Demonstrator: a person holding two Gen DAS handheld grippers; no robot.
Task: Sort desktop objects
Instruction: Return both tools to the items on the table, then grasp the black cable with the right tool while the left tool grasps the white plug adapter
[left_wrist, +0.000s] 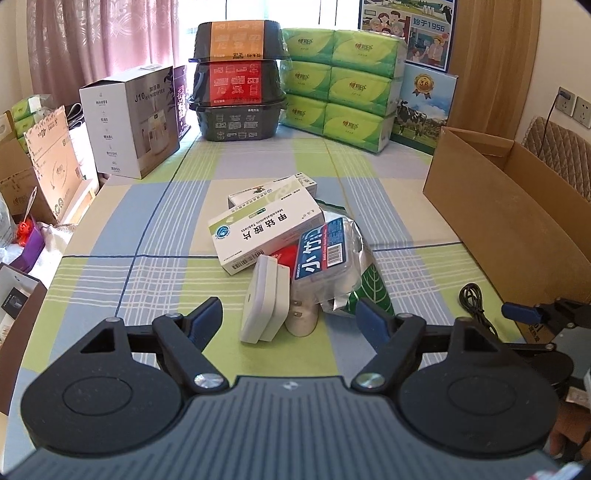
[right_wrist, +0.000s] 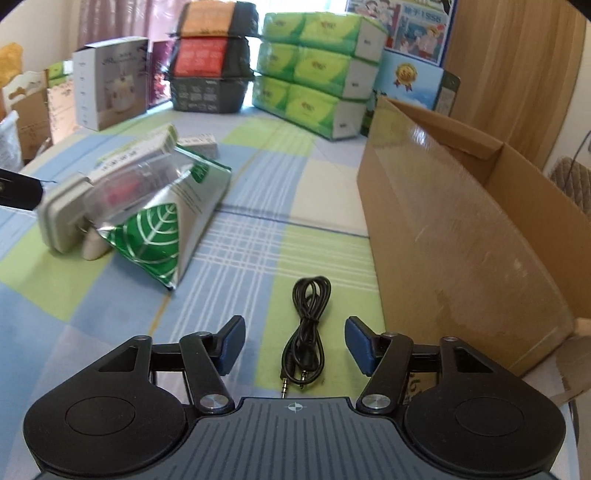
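Checked tablecloth (left_wrist: 147, 229) covers the table. Open cardboard box (right_wrist: 461, 206) stands right of the right gripper, near its right finger, flaps up; only bare inner walls show. Far ahead of both grippers: 6 green tissue packs (left_wrist: 340, 81) stacked, 3 black food tubs (left_wrist: 238, 79) stacked left of them, white appliance box (left_wrist: 129, 122) further left, milk carton (left_wrist: 424, 107) on the right.

Pile of task things sits just ahead of the left gripper (left_wrist: 291, 319), ahead-left of the right one. In it: silver-green foil bag (right_wrist: 166, 229) at the bottom right, medicine box (left_wrist: 266, 230) on top, a 2nd, smaller medicine box (left_wrist: 273, 188) behind it, blue-label pack (left_wrist: 321, 251) leaning on the bag, white charger (left_wrist: 264, 299) upright at the near edge with a white plug (left_wrist: 301, 314) touching it on the right.

Black cable (right_wrist: 306, 332) lies coiled between the right gripper's fingers on the cloth, 2 jack tips nearest the camera, touching neither pad.

Left gripper spread wide, nothing held, charger just ahead between the fingertips. Right gripper (right_wrist: 295, 345) spread wide, empty, low over the cable.
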